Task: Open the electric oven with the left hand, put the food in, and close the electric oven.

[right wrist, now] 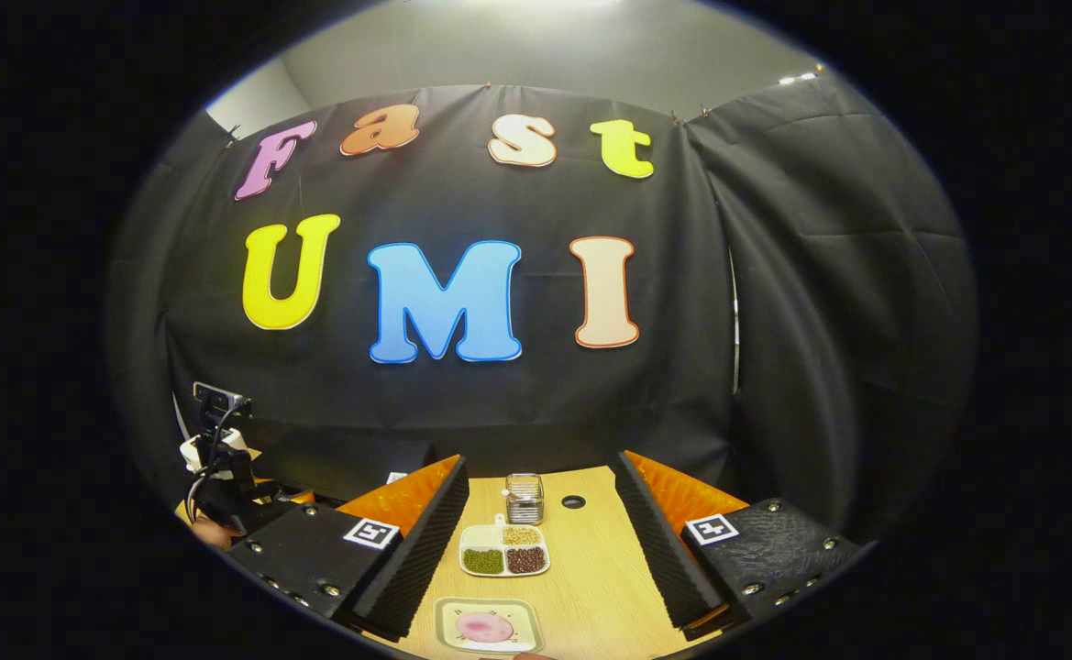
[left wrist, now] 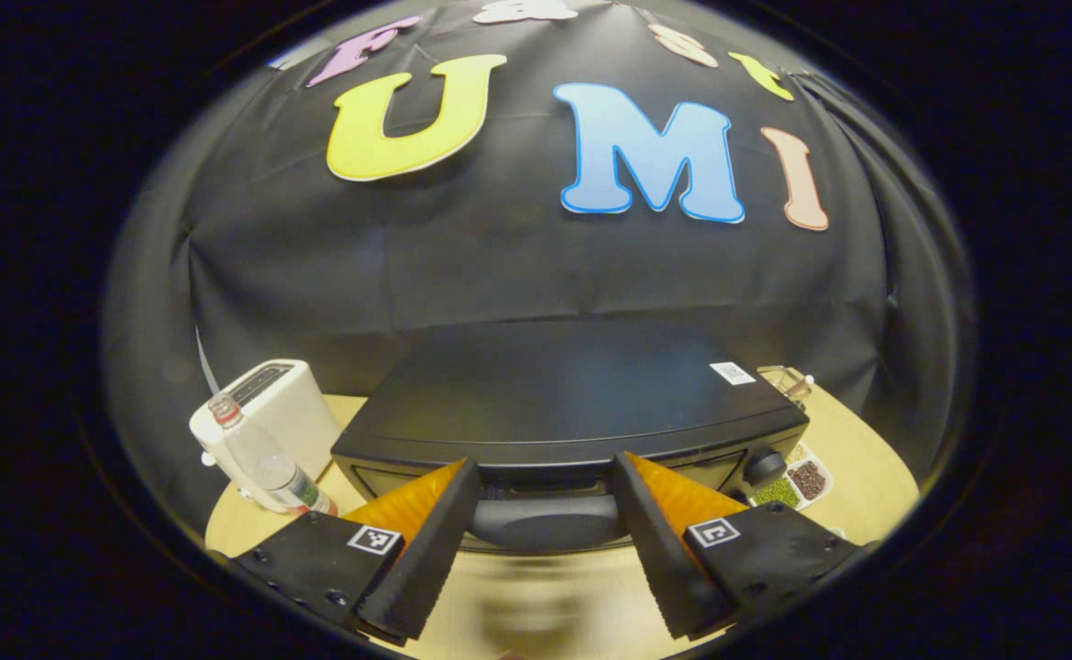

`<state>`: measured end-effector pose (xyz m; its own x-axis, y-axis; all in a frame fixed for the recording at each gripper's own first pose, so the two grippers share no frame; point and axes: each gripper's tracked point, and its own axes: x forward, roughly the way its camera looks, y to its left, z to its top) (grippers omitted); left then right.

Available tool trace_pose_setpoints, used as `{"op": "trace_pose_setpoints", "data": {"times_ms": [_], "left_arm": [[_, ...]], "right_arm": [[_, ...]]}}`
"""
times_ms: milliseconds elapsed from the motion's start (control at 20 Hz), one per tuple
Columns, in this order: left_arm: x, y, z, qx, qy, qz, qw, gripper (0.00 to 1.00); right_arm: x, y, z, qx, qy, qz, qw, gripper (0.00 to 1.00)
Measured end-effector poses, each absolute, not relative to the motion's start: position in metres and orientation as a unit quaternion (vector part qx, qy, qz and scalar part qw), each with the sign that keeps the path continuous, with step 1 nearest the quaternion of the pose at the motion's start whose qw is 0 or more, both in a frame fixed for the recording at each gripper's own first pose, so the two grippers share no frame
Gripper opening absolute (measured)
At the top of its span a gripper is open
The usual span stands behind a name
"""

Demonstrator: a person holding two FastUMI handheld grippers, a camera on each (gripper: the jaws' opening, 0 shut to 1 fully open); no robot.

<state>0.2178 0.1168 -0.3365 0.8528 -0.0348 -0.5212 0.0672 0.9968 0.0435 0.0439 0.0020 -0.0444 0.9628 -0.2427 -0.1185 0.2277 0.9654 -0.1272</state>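
Observation:
The black electric oven (left wrist: 572,394) stands right in front of me in the left gripper view, seen from just above its top, door shut. Its dark bar handle (left wrist: 545,522) lies crosswise between the fingers of my left gripper (left wrist: 545,463), which stands open and does not press on it. In the right gripper view my right gripper (right wrist: 540,463) hangs open over the wooden table (right wrist: 591,587), holding nothing. Below it a small plate (right wrist: 448,637) carries a pink round piece of food (right wrist: 485,627). The oven (right wrist: 343,463) and the left gripper (right wrist: 219,486) show at the far left.
A white toaster (left wrist: 283,408) and a clear bottle (left wrist: 265,458) stand left of the oven. A divided tray of beans (right wrist: 503,550) and a small glass jar (right wrist: 524,498) sit mid-table, right of the oven, by its knob (left wrist: 763,467). A small hole (right wrist: 573,501) marks the tabletop.

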Motion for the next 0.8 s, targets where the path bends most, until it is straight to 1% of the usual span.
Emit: {"op": "trace_pose_setpoints", "data": {"times_ms": [50,100,150,300,350,700,750,800], "left_arm": [[0.215,0.117,-0.336,0.033,0.271,-0.026,0.962,1.00],[0.210,0.116,-0.337,0.031,0.272,-0.026,0.961,1.00],[0.205,0.116,-0.337,0.028,0.273,-0.025,0.961,0.98],[0.185,0.117,-0.340,0.028,0.275,-0.023,0.961,1.00],[0.181,0.117,-0.340,0.026,0.276,-0.023,0.961,0.98],[0.151,0.117,-0.351,0.004,0.288,-0.028,0.957,0.98],[0.149,0.117,-0.352,0.004,0.288,-0.029,0.957,1.00],[0.144,0.117,-0.353,0.005,0.288,-0.030,0.957,1.00]], "right_arm": [[0.044,0.004,-0.044,-0.057,0.065,-0.115,0.990,0.98],[0.045,0.007,-0.042,-0.057,0.063,-0.111,0.990,0.98],[0.045,0.010,-0.042,-0.058,0.062,-0.108,0.991,0.98],[0.044,0.016,-0.043,-0.057,0.063,-0.098,0.992,0.98],[0.043,0.017,-0.044,-0.057,0.064,-0.095,0.992,0.98],[0.029,0.027,-0.042,-0.070,0.065,-0.087,0.992,0.98],[0.026,0.028,-0.042,-0.074,0.065,-0.085,0.992,0.98],[0.025,0.031,-0.041,-0.078,0.065,-0.084,0.991,0.98]]}}
